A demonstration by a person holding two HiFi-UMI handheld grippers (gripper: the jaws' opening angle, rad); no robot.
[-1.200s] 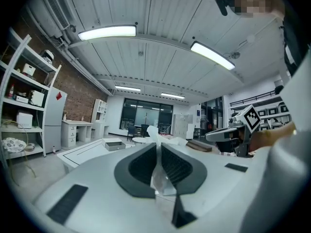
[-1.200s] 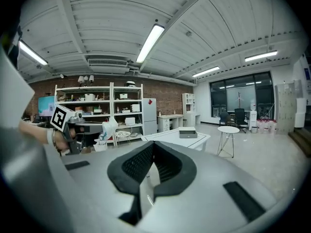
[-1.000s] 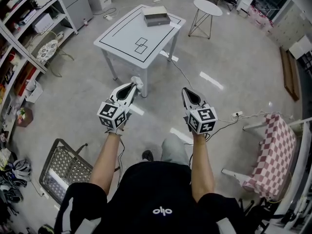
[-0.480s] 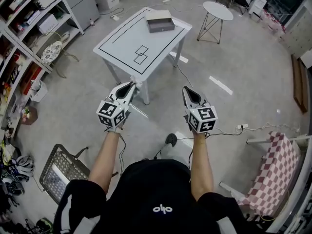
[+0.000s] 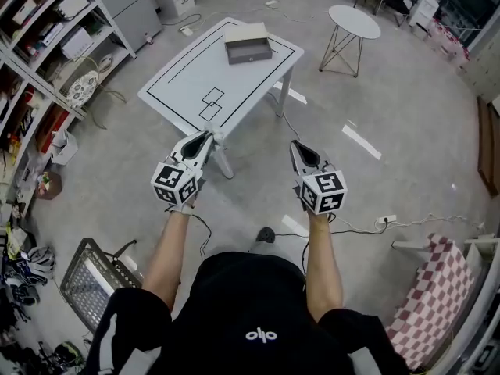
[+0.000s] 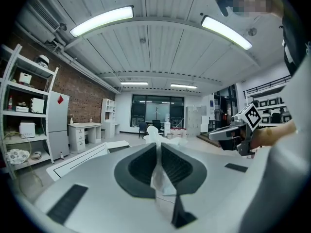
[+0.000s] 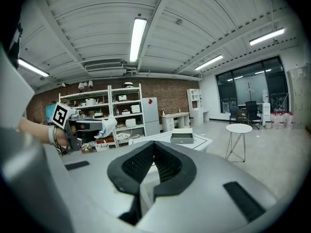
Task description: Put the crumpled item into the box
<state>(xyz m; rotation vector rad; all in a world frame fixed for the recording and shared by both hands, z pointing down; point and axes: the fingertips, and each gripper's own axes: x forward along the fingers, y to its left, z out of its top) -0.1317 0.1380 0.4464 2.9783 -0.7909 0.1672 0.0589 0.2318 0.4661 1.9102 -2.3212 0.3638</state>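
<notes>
White crumpled item (image 6: 155,133) sits clamped in the left gripper (image 5: 206,139).

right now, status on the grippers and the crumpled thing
Left gripper shut on crumpled paper. Right gripper shut, empty. Box on table ahead, paper not in yet. Cable on floor near feet.
</notes>
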